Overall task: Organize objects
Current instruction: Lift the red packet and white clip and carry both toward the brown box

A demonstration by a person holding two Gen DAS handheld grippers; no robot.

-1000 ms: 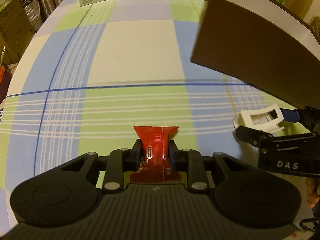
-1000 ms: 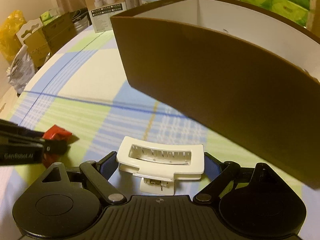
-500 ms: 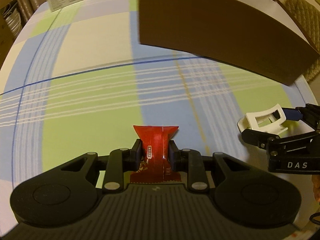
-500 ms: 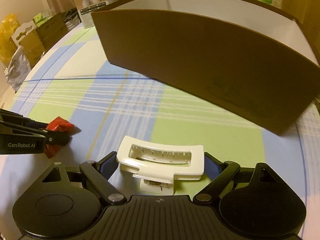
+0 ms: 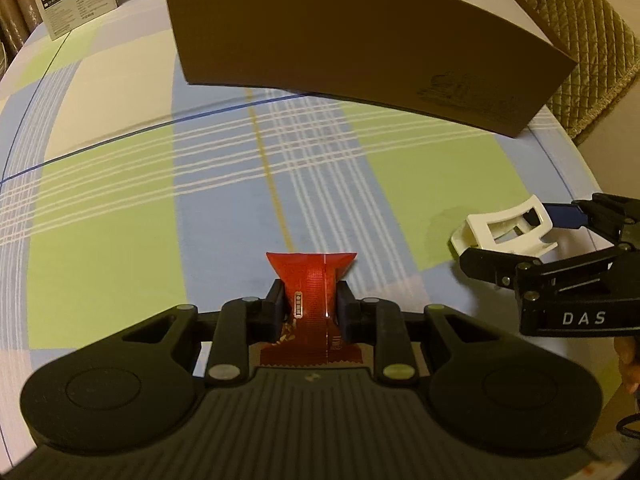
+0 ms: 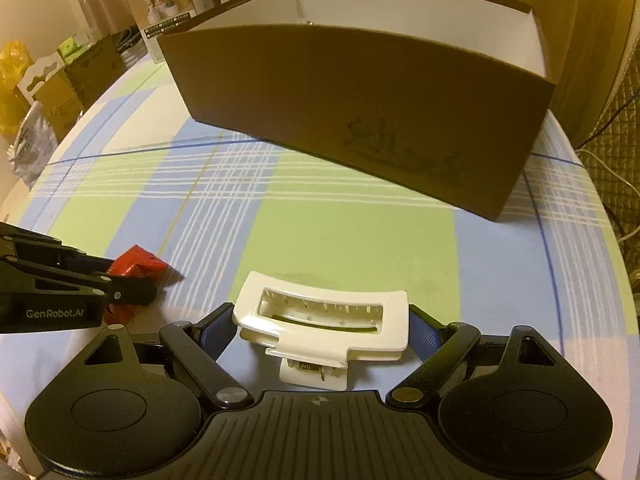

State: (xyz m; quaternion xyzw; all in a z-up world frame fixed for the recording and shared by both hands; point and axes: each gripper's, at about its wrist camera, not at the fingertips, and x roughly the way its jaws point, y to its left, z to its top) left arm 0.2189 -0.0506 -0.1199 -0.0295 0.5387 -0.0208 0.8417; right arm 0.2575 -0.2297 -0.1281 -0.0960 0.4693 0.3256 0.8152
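**Two grippers, each loaded, in front of the brown box**

A plaid tablecloth in green, blue and cream covers a rounded table. One open brown box with a white inside stands on it, its long wall facing both cameras. Behind the box are a small printed carton, a milk carton and green packs; cardboard boxes and a yellow bag crowd the room to the box's left, and a quilted chair sits to its right.

The cloth between the box and the grippers is bare. The table edge curves away close to the box's right end.

The left gripper is closed tight on one red packet, in front of the box's left part. The right gripper, opened wide, clamps one white hair claw by its ends, in front of the box's right part. The two grippers are near each other but apart.
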